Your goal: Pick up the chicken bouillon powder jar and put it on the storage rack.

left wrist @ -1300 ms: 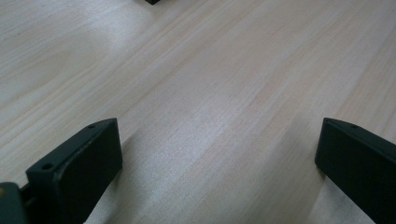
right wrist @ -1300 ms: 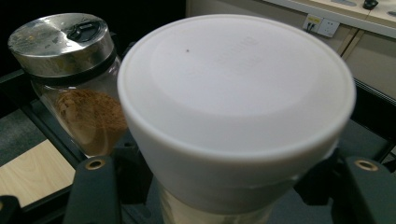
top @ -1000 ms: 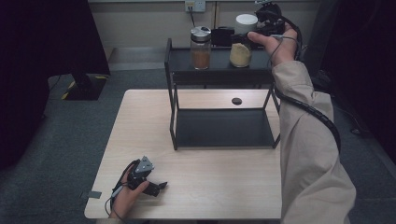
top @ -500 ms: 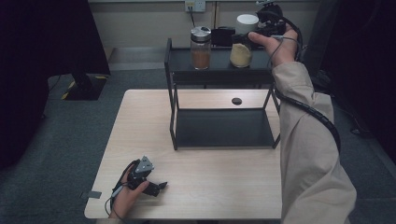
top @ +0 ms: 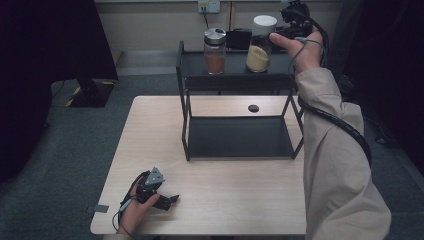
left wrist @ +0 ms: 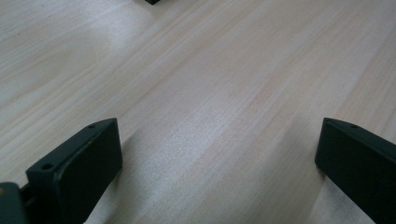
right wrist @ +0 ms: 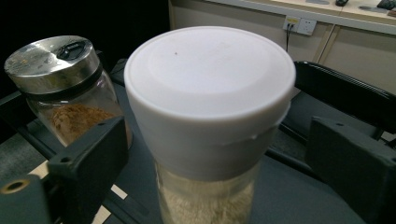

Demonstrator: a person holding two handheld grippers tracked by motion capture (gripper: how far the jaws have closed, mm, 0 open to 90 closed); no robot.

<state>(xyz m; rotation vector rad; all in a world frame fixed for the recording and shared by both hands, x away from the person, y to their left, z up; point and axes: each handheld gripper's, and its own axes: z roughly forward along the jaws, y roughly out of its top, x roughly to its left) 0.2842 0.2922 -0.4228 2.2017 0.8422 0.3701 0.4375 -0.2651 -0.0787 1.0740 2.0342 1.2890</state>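
A glass jar with a white lid (top: 260, 44) and pale powder inside stands on the top of a black shelf (top: 235, 76). My right gripper (top: 286, 25) is at its right side. In the right gripper view the jar (right wrist: 210, 102) stands between the jaws of my right gripper (right wrist: 217, 128), which have just been opening. A gap shows beside the lid, so the gripper is open. A second jar (top: 215, 45) with a metal lid and brown powder stands to the left. My left gripper (top: 170, 201) rests on the table, open (left wrist: 219, 135), with nothing between its jaws.
The shelf stands at the back of a light wooden table (top: 225, 210), and its lower level is bare. A small dark disc (top: 253, 108) lies on the table behind it. A black box (top: 239, 39) sits at the rear of the top shelf.
The right hand has shifted only slightly beside the white-lidded jar, which stays standing on the shelf. The left hand has kept still.
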